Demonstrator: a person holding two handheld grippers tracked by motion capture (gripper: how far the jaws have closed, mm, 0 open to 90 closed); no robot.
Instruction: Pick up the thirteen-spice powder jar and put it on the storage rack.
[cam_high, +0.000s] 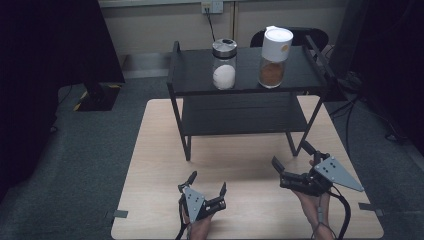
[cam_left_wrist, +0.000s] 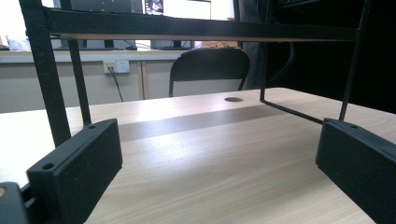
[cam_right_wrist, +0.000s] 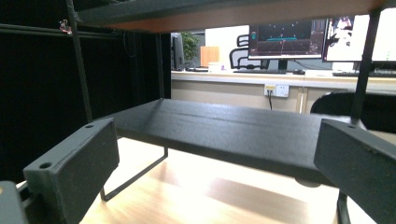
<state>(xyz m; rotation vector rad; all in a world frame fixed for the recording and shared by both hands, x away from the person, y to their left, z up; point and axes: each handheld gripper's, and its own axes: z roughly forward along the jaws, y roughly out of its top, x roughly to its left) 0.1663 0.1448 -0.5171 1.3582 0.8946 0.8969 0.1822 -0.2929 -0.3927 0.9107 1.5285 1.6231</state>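
A light wooden table (cam_high: 160, 165) carries a black two-tier shelf rack (cam_high: 192, 75). On its top tier stand a glass jar of white powder (cam_high: 224, 64) with a metal lid and, to its right, a jar of brown powder (cam_high: 274, 50) with a white cap. Behind sits a black chair (cam_left_wrist: 208, 70); a wall socket (cam_high: 212, 6) shows

High view: above desk's (cam_high: 160, 150) near edge, facing forward and down. Left gripper view: low near desktop, facing under the rack (cam_left_wrist: 196, 28). Right gripper view: low, close, facing lower shelf (cam_right_wrist: 224, 126). All share rack.
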